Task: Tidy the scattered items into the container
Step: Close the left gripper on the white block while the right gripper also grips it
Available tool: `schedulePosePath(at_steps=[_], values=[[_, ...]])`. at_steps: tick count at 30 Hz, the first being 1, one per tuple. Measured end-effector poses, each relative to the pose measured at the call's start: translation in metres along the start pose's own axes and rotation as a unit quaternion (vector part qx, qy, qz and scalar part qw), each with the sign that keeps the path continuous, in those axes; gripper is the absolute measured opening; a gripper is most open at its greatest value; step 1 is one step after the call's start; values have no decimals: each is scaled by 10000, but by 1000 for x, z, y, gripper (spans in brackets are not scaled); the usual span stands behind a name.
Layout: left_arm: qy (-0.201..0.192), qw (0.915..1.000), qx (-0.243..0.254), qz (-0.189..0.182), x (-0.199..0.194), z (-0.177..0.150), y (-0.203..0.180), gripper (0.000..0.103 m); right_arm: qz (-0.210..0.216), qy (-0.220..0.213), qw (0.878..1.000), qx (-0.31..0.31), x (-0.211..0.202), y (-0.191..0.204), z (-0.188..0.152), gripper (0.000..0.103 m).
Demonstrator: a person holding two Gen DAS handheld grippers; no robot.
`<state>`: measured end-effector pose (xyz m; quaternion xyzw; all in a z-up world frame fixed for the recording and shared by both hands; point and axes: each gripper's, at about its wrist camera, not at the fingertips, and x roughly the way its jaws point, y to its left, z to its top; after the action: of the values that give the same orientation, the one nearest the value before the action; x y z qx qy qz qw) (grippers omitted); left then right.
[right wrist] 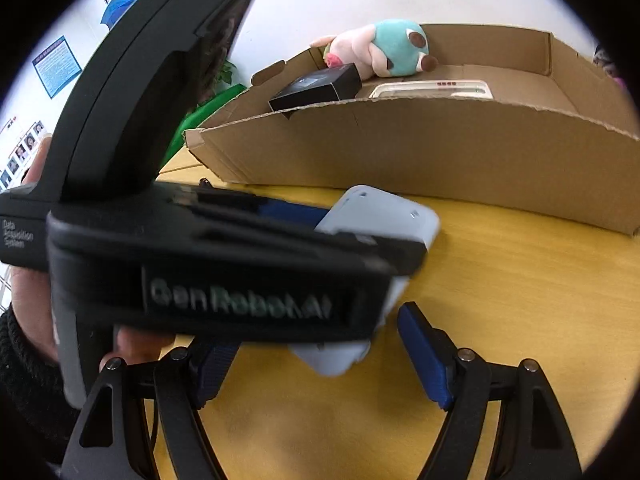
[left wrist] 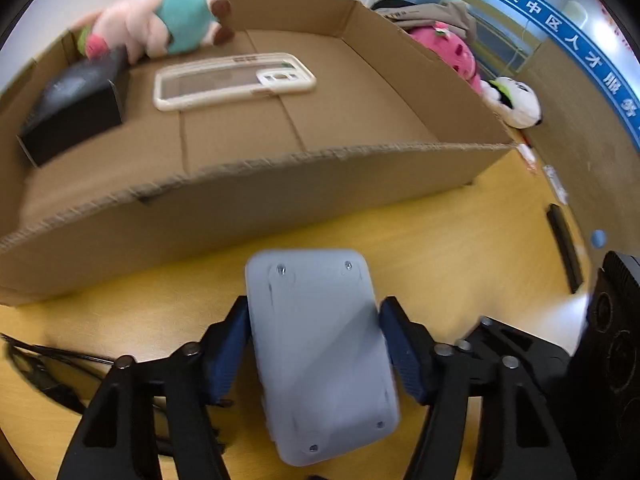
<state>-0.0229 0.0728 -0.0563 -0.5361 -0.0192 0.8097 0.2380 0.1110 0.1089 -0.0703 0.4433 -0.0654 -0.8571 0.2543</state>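
My left gripper [left wrist: 314, 320] is shut on a pale grey flat device [left wrist: 320, 356], its blue pads [left wrist: 234, 344] pressing both long sides, just above the yellow table in front of the cardboard box [left wrist: 256, 200]. The box holds a pink and teal plush pig [left wrist: 160, 24], a black box [left wrist: 76, 108] and a clear phone case [left wrist: 232, 80]. In the right wrist view the left gripper's black body [right wrist: 224, 272] crosses close in front, holding the grey device [right wrist: 380, 216]. My right gripper [right wrist: 320, 360] is open and empty, one blue pad [right wrist: 424, 356] showing, the other half hidden.
The cardboard box [right wrist: 440, 152] fills the far side of the yellow table [right wrist: 500, 300]. A pink plush [left wrist: 452, 52] and a white plush [left wrist: 516, 100] lie beyond the box's right wall. Black cables [left wrist: 48, 364] lie at the left; a black object [left wrist: 612, 340] stands at the right.
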Motion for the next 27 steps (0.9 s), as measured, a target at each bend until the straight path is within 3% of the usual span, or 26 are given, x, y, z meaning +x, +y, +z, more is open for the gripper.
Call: schedulePosePath(at_steps=[5, 12, 20, 24, 27], values=[[-26, 10000, -78, 9, -2, -3, -1, 67, -146, 36, 9997, -175, -3, 4, -2, 74], [-107, 9996, -268, 32, -11, -5, 3, 67, 5, -104, 9998, 147, -15, -12, -5, 46], [-381, 9987, -241, 227, -28, -9, -4, 65, 25, -214, 9994, 260, -23, -15, -2, 34], [-642, 9975, -267, 98, -47, -5, -3, 48, -30, -331, 9988, 354, -29, -18, 2, 34], [-745, 9972, -82, 75, -54, -2, -9, 45, -83, -418, 9982, 416, -32, -21, 8, 34]])
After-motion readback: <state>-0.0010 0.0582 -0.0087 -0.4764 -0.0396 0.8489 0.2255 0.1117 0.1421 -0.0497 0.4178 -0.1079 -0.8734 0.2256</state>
